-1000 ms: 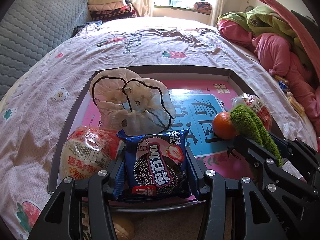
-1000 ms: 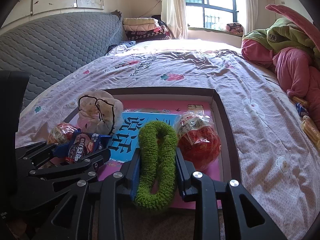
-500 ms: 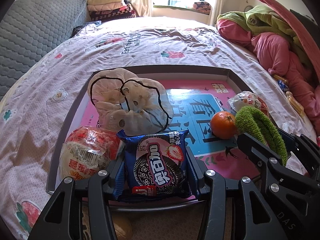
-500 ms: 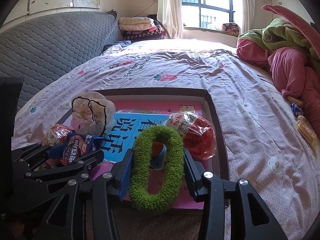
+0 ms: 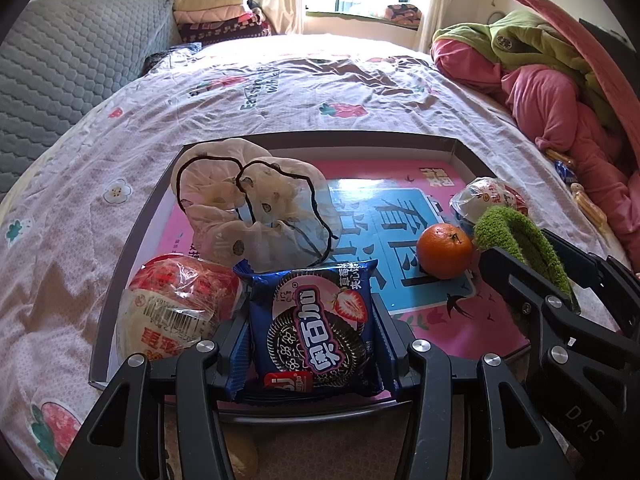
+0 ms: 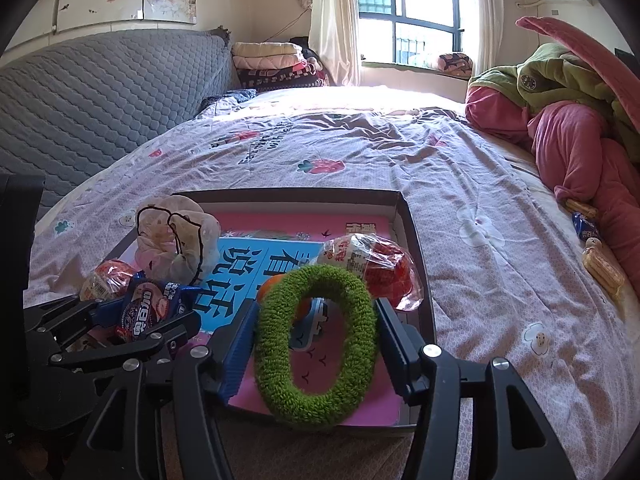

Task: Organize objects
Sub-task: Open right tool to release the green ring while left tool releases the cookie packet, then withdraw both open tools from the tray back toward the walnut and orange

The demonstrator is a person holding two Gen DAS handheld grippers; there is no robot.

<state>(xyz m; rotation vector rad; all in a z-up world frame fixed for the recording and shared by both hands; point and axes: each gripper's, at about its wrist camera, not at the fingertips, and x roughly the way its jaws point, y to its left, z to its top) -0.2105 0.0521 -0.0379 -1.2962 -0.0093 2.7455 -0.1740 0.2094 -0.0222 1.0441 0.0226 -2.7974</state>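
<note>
Left gripper (image 5: 312, 332): jaws part open, pressed on both sides of blue cookie packet (image 5: 314, 326), held over the near edge of the tray (image 5: 464, 148) on the bed.
Right gripper (image 6: 316, 344): jaws have just been opening; green scrunchie (image 6: 316, 344) sits between them, sprung into a ring, apparently slack above the tray floor.
Risk: scrunchie may snag a pad or drop onto the orange (image 5: 444, 250).
Writing: large Chinese characters on packet and tray liner; none confidently read.

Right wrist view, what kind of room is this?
Most likely a bedroom: a bed covered by a floral sheet, a grey quilted headboard, folded blankets stacked near the window.
</note>
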